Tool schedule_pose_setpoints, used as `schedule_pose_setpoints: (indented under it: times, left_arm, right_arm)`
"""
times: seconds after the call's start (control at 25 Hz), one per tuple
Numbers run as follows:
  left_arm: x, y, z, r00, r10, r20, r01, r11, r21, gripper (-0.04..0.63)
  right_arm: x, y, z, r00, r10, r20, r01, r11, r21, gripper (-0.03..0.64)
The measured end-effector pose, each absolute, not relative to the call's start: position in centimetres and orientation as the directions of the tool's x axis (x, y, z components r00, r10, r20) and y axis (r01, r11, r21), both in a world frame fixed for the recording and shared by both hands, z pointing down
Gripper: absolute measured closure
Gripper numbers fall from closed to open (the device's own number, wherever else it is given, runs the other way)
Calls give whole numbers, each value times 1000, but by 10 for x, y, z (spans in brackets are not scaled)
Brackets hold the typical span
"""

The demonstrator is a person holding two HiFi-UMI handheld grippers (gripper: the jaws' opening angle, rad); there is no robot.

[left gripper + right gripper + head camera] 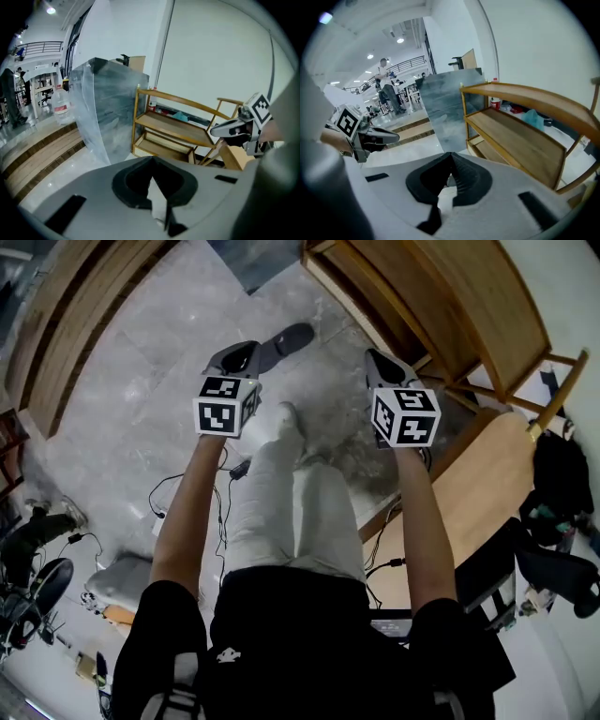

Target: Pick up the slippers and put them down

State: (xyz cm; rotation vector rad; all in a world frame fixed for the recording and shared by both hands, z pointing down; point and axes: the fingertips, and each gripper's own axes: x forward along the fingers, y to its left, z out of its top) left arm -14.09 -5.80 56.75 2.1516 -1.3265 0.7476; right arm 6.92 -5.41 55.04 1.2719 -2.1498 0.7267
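On the pale marble floor (159,371), just beyond the left gripper (240,357) as the head view shows it, lies one dark slipper (287,339), near the wooden rack (422,296). No view shows a second slipper. The left gripper and the right gripper (382,365) are held side by side in front of the person, each with its jaws closed tip to tip on nothing. Judged from this, no slipper is in hand: either the pick-up is yet to begin or the set-down is complete, and the pictures do not settle which.
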Motion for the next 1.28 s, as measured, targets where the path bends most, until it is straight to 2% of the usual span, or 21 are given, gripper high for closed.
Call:
schedule_pose_setpoints:
  times: [0.2, 0.56, 0.8, 1.28]
  left_arm:
    - [-123, -47, 488, 416, -623, 663, -898, -396, 192, 589]
    - [-86, -41, 358, 454, -680, 576, -887, -407, 220, 589]
    - [-50, -26, 283, 498, -698, 515, -858, -482, 177, 589]
    - [-20, 28, 160, 551, -750, 367, -828, -546, 127, 589]
  right_arm:
    - [82, -42, 477, -409, -625, 665, -897, 410, -166, 627]
    - [121, -27, 361, -379, -686, 621, -913, 386, -130, 627]
    - [138, -23, 282, -378, -751, 542, -914, 394, -92, 627]
    - [138, 23, 153, -407, -835, 371, -900, 436, -7, 627]
